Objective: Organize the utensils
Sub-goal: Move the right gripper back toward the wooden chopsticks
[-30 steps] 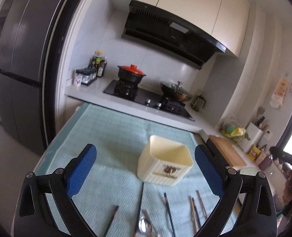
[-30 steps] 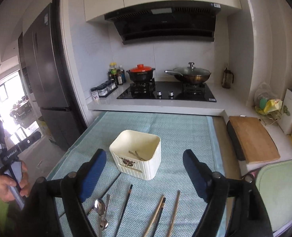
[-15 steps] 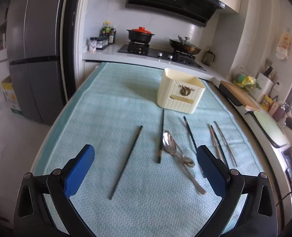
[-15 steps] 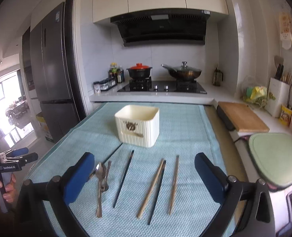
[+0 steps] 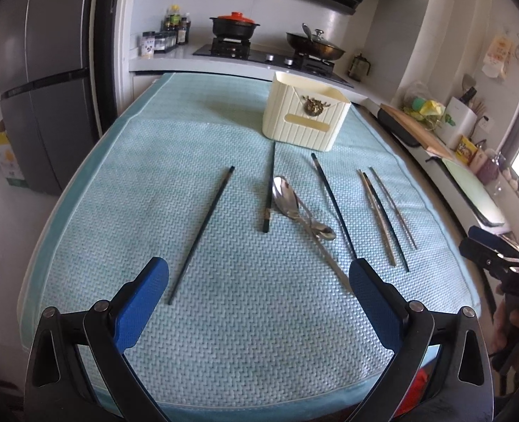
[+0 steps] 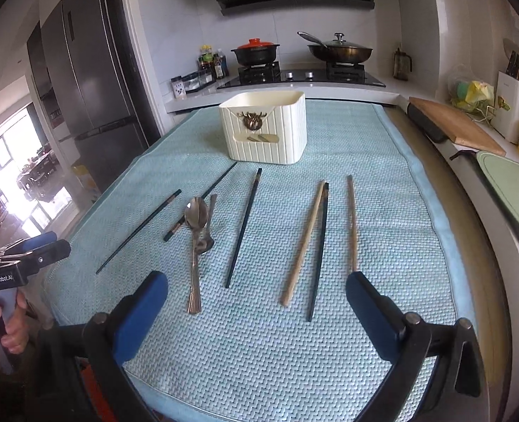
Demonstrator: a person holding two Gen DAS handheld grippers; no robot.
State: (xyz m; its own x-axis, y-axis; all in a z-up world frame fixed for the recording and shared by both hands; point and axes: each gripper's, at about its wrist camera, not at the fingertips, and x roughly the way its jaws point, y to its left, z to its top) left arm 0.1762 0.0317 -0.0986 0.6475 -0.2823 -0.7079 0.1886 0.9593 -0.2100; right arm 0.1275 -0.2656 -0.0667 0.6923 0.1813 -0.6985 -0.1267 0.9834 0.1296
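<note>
A cream utensil holder [image 5: 306, 119] [image 6: 264, 126] stands at the far middle of a teal mat [image 5: 259, 334]. In front of it lie several dark chopsticks [image 5: 203, 232], two steel spoons [image 5: 287, 197] [image 6: 196, 218] that overlap, and wooden chopsticks [image 6: 303, 242]. My left gripper [image 5: 257, 270] hovers open over the mat's near edge, nothing between its blue pads. My right gripper [image 6: 255, 281] is also open and empty, its right pad close to the end of one wooden chopstick [image 6: 352, 221]. Each view shows the other gripper at its side edge.
Behind the mat is a stove with a red-lidded pot [image 6: 255, 51] and a wok [image 6: 340, 51]. A grey fridge [image 5: 45, 88] stands to the left. A wooden cutting board [image 6: 456, 125] and a pale green board [image 6: 512, 186] lie along the right counter.
Both grippers have sunk and pulled back toward the mat's near edge, so the laid-out utensils now fill the views. The right jaws have spread wider. Nothing on the mat has moved.
</note>
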